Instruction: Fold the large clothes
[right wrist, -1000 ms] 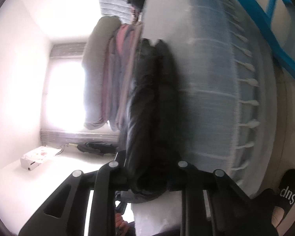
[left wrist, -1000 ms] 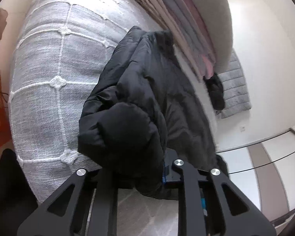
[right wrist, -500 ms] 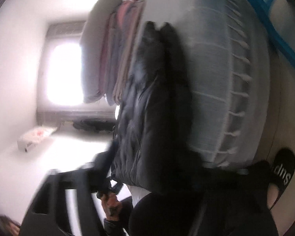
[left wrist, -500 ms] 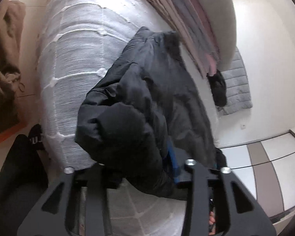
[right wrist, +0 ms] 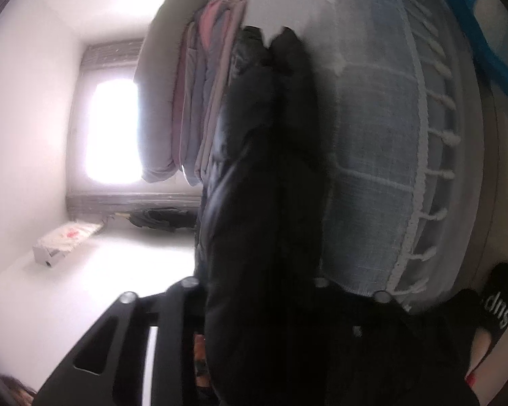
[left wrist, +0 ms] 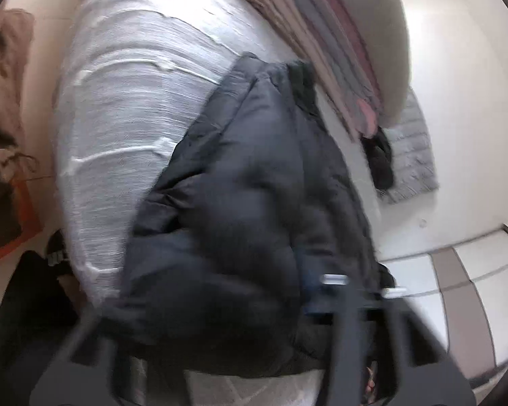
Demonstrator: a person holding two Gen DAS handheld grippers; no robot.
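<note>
left gripper (left wrist: 220,331): we have just been closing, jaws clenched on black puffer jacket (left wrist: 254,209) | right gripper (right wrist: 254,304): just closing too, gripping its hem | jacket lies on grey bedspread (left wrist: 125,108), folded clothes stack (left wrist: 325,30) just beyond

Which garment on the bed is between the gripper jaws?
The black puffer jacket, lying apart from the folded stack of pink, grey and beige pieces behind it.
</note>
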